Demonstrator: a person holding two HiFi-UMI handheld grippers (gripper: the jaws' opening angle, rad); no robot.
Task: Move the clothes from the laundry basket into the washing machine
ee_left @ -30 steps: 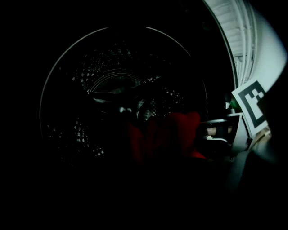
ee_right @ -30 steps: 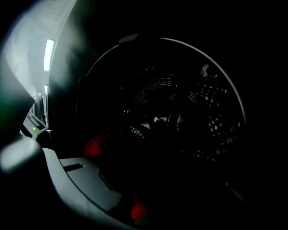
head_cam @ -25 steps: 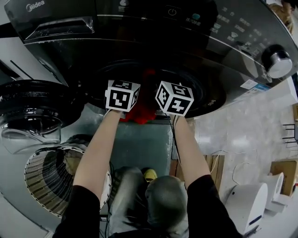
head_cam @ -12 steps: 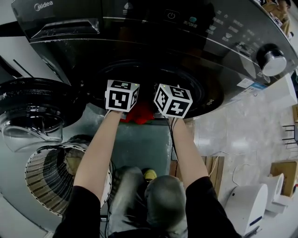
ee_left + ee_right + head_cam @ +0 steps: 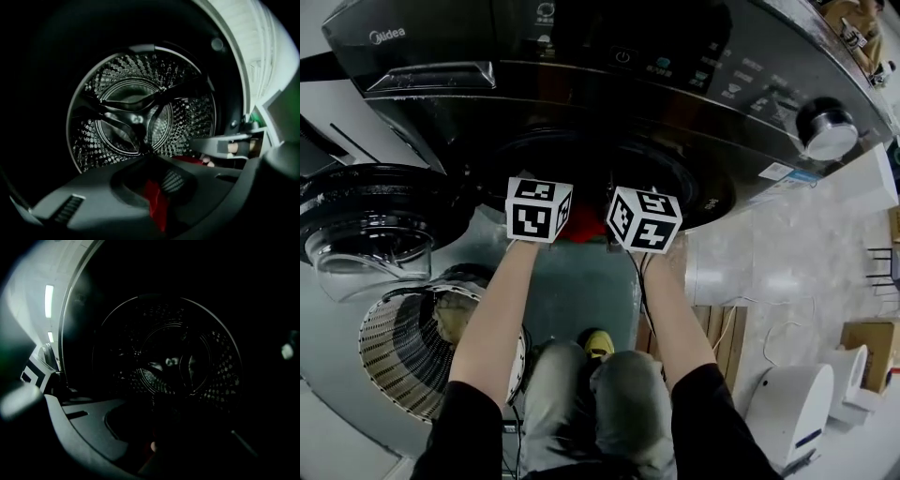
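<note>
One dark front-loading washing machine (image 5: 581,84) fills the top of the head view. Its single round door (image 5: 375,216) swings open at 9 o'clock, and one silver knob (image 5: 828,128) sits at 2 o'clock. Two grippers are held side by side at the mouth of the drum (image 5: 140,122), each with one marker cube. The left gripper (image 5: 540,202) is just toward 9 o'clock of the right gripper (image 5: 644,217).

One red garment (image 5: 587,225) shows in the gap between the two cubes, at the lip of the opening. In the left gripper view the jaws have just been closing. They now stand narrow, pinching a fold of that red cloth at 6 o'clock. The steel drum beyond shows three ribs on its back wall.

The right gripper view is very dark. Its jaws have also just been closing and look nearly together. A faint reddish spot lies between them, probably the same garment.

One slatted laundry basket (image 5: 394,366) stands at 8 o'clock on the floor. At least one pale piece of clothing (image 5: 450,319) lies inside it.
</note>
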